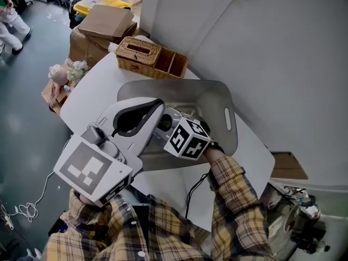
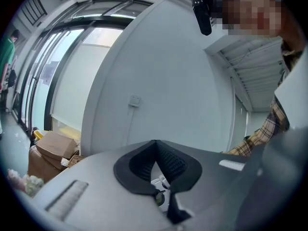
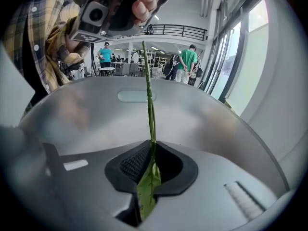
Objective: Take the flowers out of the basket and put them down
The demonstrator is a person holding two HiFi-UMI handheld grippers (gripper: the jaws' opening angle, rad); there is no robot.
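Note:
A thin green flower stem [image 3: 149, 105] with a leaf [image 3: 148, 189] runs straight up from between the pads of my right gripper [image 3: 151, 165], which is shut on it. That gripper [image 1: 166, 123], with its marker cube [image 1: 187, 137], reaches down inside the grey plastic basket [image 1: 217, 99] on the white table [image 1: 92, 91]; the basket's wall and handle slot [image 3: 137, 96] surround it. The flower's head is hidden. My left gripper [image 1: 155, 110] hovers over the basket's near-left edge, above the right one. Its pads [image 2: 173, 165] are shut together with nothing between them.
A wicker organiser [image 1: 152, 56] stands at the table's far edge. A pale bunch of flowers [image 1: 76, 69] lies beyond the table's left corner, near cardboard boxes [image 1: 103, 26]. A white wall [image 1: 283, 48] runs along the right. A person [image 1: 11, 20] stands far left.

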